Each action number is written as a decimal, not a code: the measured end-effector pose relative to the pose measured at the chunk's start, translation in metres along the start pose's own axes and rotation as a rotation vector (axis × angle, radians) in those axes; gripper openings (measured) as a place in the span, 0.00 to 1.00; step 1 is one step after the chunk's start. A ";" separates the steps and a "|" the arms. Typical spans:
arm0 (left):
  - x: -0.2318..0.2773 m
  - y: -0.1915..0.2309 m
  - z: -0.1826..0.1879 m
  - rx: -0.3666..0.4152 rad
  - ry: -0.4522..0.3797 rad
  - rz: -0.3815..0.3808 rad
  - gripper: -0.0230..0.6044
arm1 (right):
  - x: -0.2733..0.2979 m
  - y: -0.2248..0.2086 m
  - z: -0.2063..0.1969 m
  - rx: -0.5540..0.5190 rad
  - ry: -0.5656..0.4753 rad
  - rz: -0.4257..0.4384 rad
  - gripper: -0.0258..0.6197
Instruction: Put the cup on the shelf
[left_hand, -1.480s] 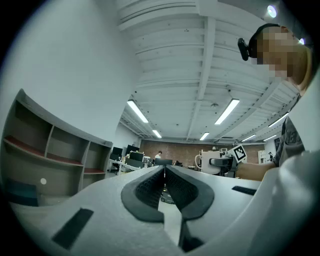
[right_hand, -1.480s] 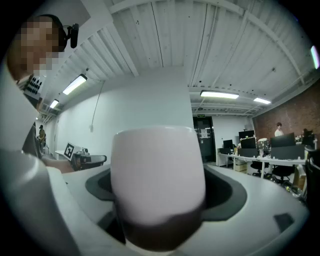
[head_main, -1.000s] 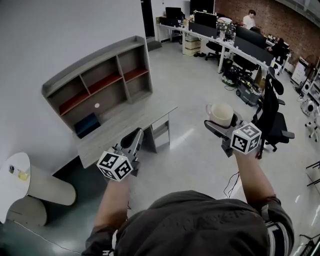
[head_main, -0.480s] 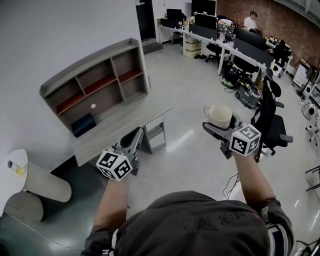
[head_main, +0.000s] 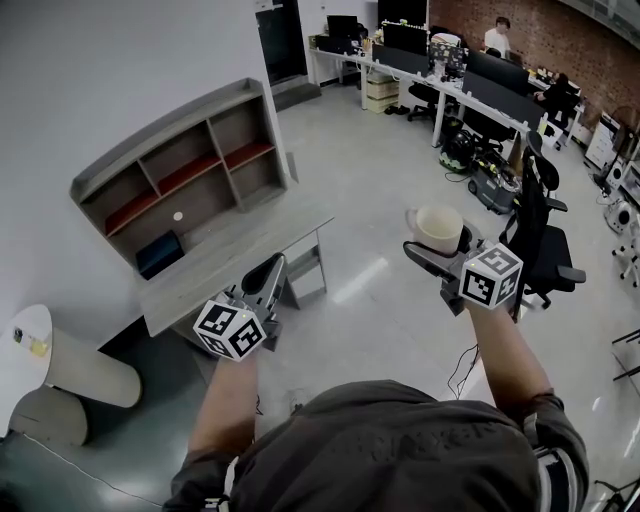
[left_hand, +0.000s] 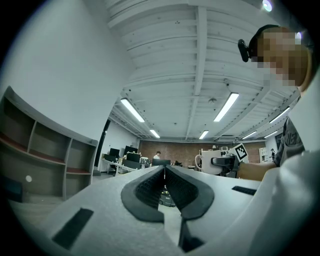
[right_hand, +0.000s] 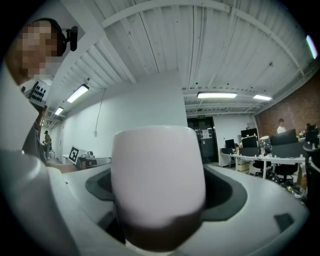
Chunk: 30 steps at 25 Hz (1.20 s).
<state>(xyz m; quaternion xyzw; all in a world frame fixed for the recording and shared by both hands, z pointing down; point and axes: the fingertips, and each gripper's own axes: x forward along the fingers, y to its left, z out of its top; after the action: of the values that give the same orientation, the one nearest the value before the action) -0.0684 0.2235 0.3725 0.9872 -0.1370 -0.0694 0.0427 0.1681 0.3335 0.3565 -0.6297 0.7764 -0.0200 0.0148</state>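
Right claw (head_main: 434, 248) is clamped around the white cup (head_main: 438, 226), which is held upright over the floor, well apart from the shelf (head_main: 170, 172) on the desk (head_main: 235, 250); left claw (head_main: 266, 272) is closed, empty.

I see a cream-white cup (head_main: 438, 227), a grey shelf (head_main: 160, 135) with reddish boards and a dark blue box (head_main: 160, 254) inside; left gripper (head_main: 271, 265) and right gripper (head_main: 435, 247) are grey, cubes black-and-white square-patterned

one cup (head_main: 438, 228), one shelf (head_main: 160, 132), maybe two people (head_main: 497, 32)
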 end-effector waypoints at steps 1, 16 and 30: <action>0.003 0.004 0.000 0.000 -0.002 -0.002 0.05 | 0.003 -0.003 0.000 -0.001 0.000 -0.002 0.77; 0.098 0.214 -0.002 -0.019 -0.024 -0.129 0.05 | 0.213 -0.058 -0.003 -0.004 -0.003 -0.068 0.77; 0.202 0.420 0.025 -0.004 -0.002 -0.224 0.05 | 0.423 -0.133 0.021 0.014 -0.035 -0.127 0.77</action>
<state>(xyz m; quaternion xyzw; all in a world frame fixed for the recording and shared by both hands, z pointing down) 0.0090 -0.2364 0.3660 0.9962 -0.0258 -0.0750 0.0364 0.2118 -0.1076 0.3433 -0.6777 0.7345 -0.0152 0.0315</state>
